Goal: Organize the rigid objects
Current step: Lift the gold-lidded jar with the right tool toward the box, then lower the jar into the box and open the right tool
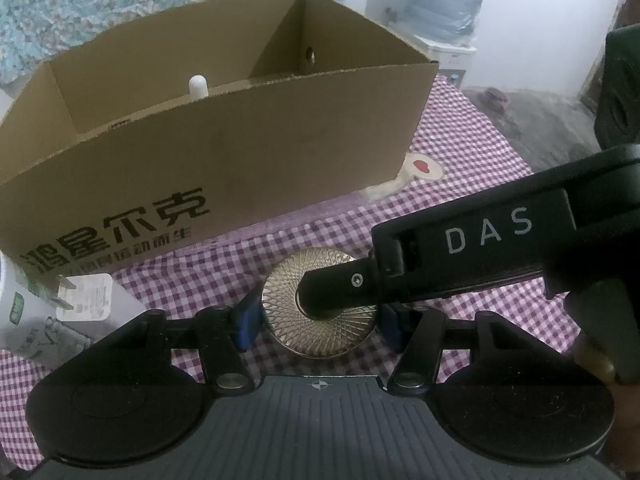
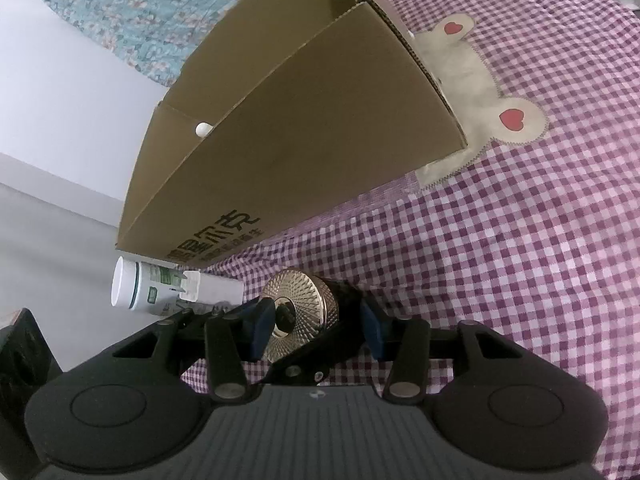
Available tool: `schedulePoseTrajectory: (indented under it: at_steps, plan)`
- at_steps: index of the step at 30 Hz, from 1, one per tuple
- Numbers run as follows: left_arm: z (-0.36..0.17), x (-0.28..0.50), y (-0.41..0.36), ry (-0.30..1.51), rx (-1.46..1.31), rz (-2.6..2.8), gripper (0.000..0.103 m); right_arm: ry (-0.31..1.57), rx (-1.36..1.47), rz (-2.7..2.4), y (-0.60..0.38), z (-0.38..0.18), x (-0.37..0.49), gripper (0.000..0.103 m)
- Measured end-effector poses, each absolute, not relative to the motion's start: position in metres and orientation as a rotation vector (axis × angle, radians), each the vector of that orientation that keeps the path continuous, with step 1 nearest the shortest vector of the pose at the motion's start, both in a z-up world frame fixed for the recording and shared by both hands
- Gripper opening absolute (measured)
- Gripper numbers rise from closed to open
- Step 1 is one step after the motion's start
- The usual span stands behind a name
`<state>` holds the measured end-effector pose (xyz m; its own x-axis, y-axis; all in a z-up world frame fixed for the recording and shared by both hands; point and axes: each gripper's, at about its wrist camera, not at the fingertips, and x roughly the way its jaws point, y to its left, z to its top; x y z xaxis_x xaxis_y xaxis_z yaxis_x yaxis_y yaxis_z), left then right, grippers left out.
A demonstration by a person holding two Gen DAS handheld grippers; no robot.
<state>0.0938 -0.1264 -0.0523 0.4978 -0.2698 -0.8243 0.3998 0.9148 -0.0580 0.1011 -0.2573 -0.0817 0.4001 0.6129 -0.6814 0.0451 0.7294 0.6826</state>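
A small jar with a gold patterned lid [image 1: 280, 280] stands between the blue pads of my left gripper [image 1: 318, 322], which touch the lid's rim on both sides. From the right, a black finger [image 1: 460, 248] of my right gripper reaches over and rests its tip on the middle of the lid. In the right wrist view the jar [image 2: 304, 292] sits between the pads of my right gripper [image 2: 316, 324], one on the lid's face and one at the dark body's far end. An open cardboard box [image 1: 224, 168] stands just behind the jar.
A white bottle top [image 1: 198, 86] shows inside the box. A white plug adapter [image 1: 84, 302] lies on a white tube with a green label [image 2: 136, 288] at the left. The purple checked cloth [image 1: 460, 168] runs to the right. A water jug [image 1: 452, 0] stands far back.
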Motion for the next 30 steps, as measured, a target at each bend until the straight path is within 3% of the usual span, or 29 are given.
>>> schedulePoseTrajectory:
  at_steps: [10,18,23,30]
  plan:
    - [0.027,0.091,-0.119,0.876,0.118,-0.374,0.058,0.988,0.614,0.462,-0.253,-0.007,0.093,0.050]
    - [0.098,0.153,-0.110,0.774,0.096,-0.297,0.058,0.866,0.483,0.594,-0.243,0.082,0.163,0.050]
    - [0.089,0.220,-0.102,0.859,0.026,-0.237,0.058,0.927,0.463,0.621,-0.231,0.083,0.241,0.050]
    - [0.036,0.302,-0.081,1.040,-0.091,-0.148,0.058,1.111,0.481,0.588,-0.215,0.023,0.333,0.050]
